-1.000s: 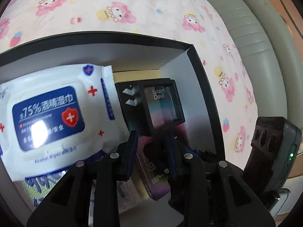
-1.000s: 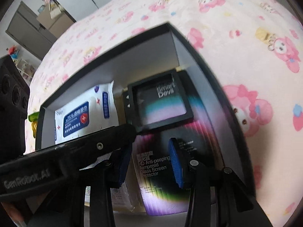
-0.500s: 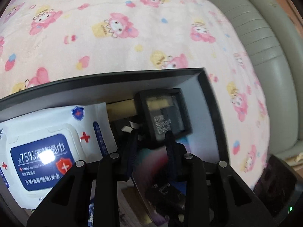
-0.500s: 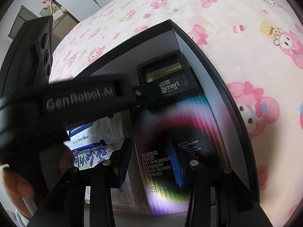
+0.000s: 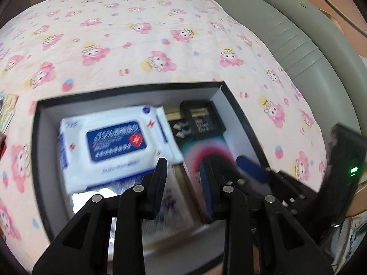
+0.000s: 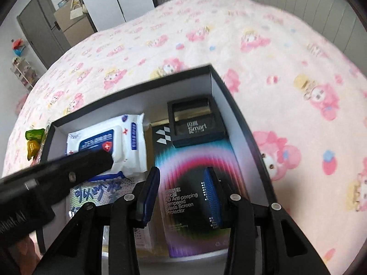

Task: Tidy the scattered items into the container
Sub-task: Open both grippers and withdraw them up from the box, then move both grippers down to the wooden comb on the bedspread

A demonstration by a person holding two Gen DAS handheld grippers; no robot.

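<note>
Nearest the lens, the left gripper [image 5: 183, 178] hangs over the box [image 5: 128, 91] with a narrow gap between its jaws and nothing in it; the right gripper [image 6: 181, 190] likewise stands slightly parted and pinches nothing, so both look free, probably because the last piece is already set down. Under them lies the screen protector pack [image 6: 195, 160], flat along the box's right wall, likely laid there because its long shape fits that side; a small black case [image 6: 195, 121] rests on its far end, stacked to save floor. Beside these, on the left, the packet of wipes [image 6: 107, 142] lies flat over a printed packet [image 6: 98, 194]. Just outside the box's left wall, green and yellow wrappers [image 6: 33, 142] sit on the pink bedspread [image 6: 298, 68]; they seem still to be gathered. Beyond, the bedspread looks bare.
</note>
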